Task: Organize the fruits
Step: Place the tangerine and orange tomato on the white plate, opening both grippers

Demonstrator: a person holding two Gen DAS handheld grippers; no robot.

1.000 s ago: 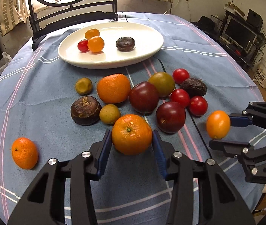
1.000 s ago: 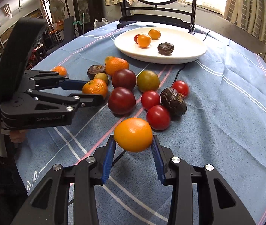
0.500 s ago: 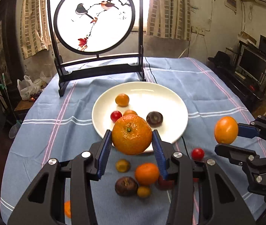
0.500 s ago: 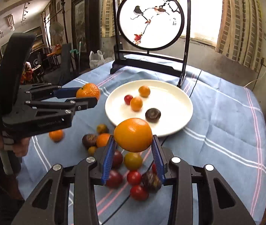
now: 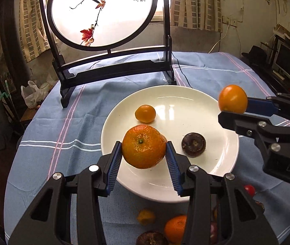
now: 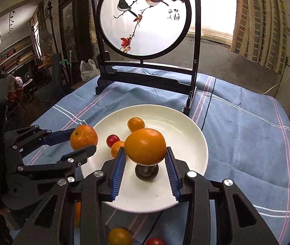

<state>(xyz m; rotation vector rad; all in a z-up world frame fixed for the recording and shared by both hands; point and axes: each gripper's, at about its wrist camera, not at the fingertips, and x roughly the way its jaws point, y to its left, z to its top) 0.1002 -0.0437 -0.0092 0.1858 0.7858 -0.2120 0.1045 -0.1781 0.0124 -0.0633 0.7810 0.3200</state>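
Your left gripper (image 5: 144,157) is clamped on the mandarin (image 5: 144,146), blue pads pressing both sides, and it hangs over the near left part of the white plate (image 5: 222,157). On the plate: a small orange fruit (image 5: 145,113) toward the back, a red tomato (image 6: 113,140) (only the right camera catches it), and a dark brown fruit (image 5: 193,144) lying flat. Over on the right, your right gripper (image 6: 146,160) grips a smooth orange (image 6: 146,146), held above the plate's right side. More fruit sits on the blue cloth (image 5: 63,126) below, blurred.
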